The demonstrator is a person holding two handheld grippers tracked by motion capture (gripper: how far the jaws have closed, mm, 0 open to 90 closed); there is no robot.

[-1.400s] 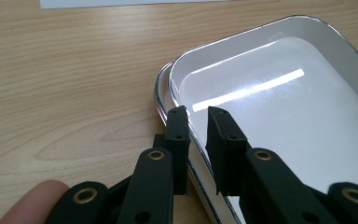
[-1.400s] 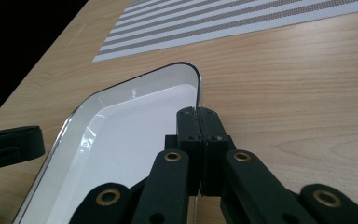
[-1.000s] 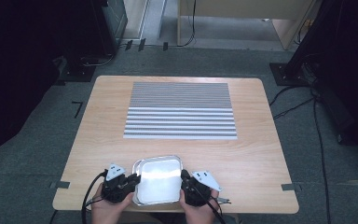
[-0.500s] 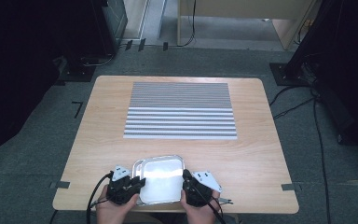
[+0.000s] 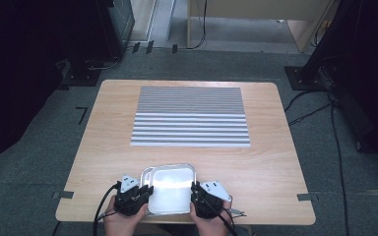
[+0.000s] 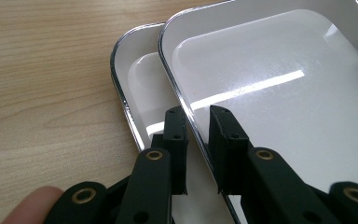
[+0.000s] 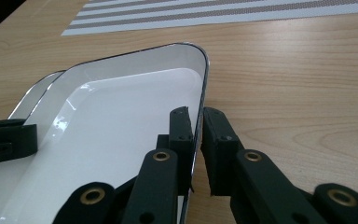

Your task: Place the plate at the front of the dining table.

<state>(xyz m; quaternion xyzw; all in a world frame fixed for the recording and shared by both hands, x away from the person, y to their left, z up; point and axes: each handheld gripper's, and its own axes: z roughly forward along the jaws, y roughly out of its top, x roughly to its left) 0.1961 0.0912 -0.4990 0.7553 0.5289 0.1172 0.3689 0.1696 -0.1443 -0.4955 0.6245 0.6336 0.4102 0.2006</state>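
Two shiny white metal trays lie stacked near the table's front edge. The upper tray (image 5: pixel 170 189) (image 6: pixel 279 93) (image 7: pixel 121 121) sits askew over the lower tray (image 6: pixel 140 88) (image 7: pixel 32 93), whose rim peeks out at its left. My left gripper (image 5: pixel 146 192) (image 6: pixel 198 116) is shut on the upper tray's left rim, its jaws having just closed a little further. My right gripper (image 5: pixel 195 193) (image 7: pixel 196 114) grips the right rim; its jaws have just been opening slightly, with the rim still between the pads. The left gripper's jaw (image 7: pixel 4 140) appears across the tray.
A grey-and-white striped placemat (image 5: pixel 190 117) covers the middle and far part of the wooden table (image 5: pixel 275 162). Bare wood lies to both sides of the trays. Cables and dark equipment stands sit on the carpet around the table.
The left gripper has edged slightly toward the tray. The tray and the right gripper have stayed where they were.
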